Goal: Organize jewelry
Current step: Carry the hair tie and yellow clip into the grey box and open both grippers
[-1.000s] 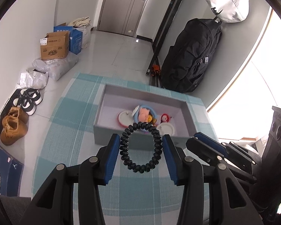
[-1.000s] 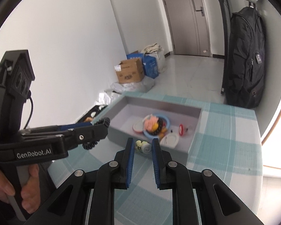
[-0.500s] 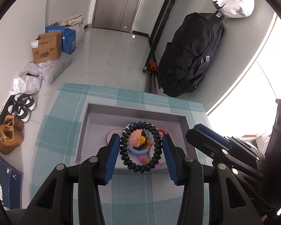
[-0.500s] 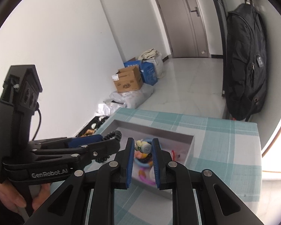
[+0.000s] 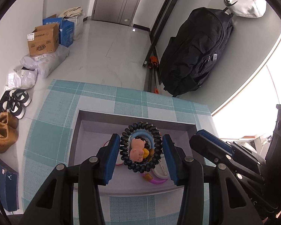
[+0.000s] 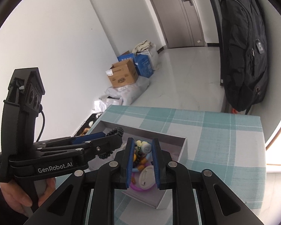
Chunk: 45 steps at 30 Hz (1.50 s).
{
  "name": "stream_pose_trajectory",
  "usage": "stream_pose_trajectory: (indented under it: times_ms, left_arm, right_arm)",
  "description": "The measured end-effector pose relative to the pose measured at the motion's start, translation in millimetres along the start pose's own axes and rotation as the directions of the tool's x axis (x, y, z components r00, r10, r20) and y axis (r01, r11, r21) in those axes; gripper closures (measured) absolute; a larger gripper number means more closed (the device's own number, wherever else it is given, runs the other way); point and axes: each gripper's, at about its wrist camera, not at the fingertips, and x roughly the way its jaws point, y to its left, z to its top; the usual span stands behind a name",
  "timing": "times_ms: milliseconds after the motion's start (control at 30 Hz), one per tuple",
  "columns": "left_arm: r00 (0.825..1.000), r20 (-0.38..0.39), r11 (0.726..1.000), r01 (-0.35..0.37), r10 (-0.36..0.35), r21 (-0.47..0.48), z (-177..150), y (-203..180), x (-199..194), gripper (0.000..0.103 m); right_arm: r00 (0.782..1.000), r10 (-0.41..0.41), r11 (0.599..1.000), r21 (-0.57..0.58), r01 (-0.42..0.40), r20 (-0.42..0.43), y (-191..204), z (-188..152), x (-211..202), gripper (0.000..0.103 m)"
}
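Note:
My left gripper (image 5: 141, 148) is shut on a black spiral hair tie (image 5: 155, 133) and holds it above the grey box (image 5: 88, 112). Through the ring I see a pink bear charm (image 5: 137, 149) on a blue ring in the box, with a purple bangle (image 5: 158, 181) near the front wall. My right gripper (image 6: 142, 148) is shut on a small pale hair clip (image 6: 145, 147), also over the grey box (image 6: 184, 146). The left gripper (image 6: 110, 140) shows at the left of the right wrist view, hair tie (image 6: 118, 131) in its fingers.
The box sits on a table with a teal plaid cloth (image 5: 61, 103). Beyond the table edge are a black backpack (image 5: 194, 56), cardboard boxes (image 5: 43, 41), shoes (image 5: 4, 131) and a door. In the left wrist view the right gripper (image 5: 211, 142) is close on the right.
Both grippers moved forward and over the box, each keeping its hold; the hair tie now hangs over the box's contents rather than in front of its near wall.

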Motion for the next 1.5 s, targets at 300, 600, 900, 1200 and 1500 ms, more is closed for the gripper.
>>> stream_pose_trajectory:
  times_ms: [300,600,900,1200,1500]
  left_arm:
    - [0.999,-0.023,1.0,0.025,-0.025,-0.008,2,1,10,0.062]
    - [0.998,-0.019,0.997,0.065,-0.066,-0.048,5,4,9,0.047]
    - [1.0,0.006,1.0,-0.011,0.011,-0.014,1,2,5,0.037]
    - [0.994,0.06,0.995,-0.097,0.095,0.03,-2,-1,-9,0.034]
    - [0.978,0.129,0.983,-0.173,0.163,0.065,-17,-14,-28,0.025]
  right_arm:
    - [1.0,0.011,0.999,0.043,-0.01,-0.013,-12,-2,4,0.084]
    - [0.997,0.009,0.998,0.06,-0.013,0.071,-13,3,-14,0.058]
    - [0.996,-0.025,0.997,0.072,0.019,0.089,-17,2,-20,0.016]
    - [0.991,-0.057,0.996,0.08,0.048,0.12,-17,-1,-33,0.002]
    - [0.985,-0.089,0.995,0.064,0.08,0.148,-12,-11,-52,0.0]
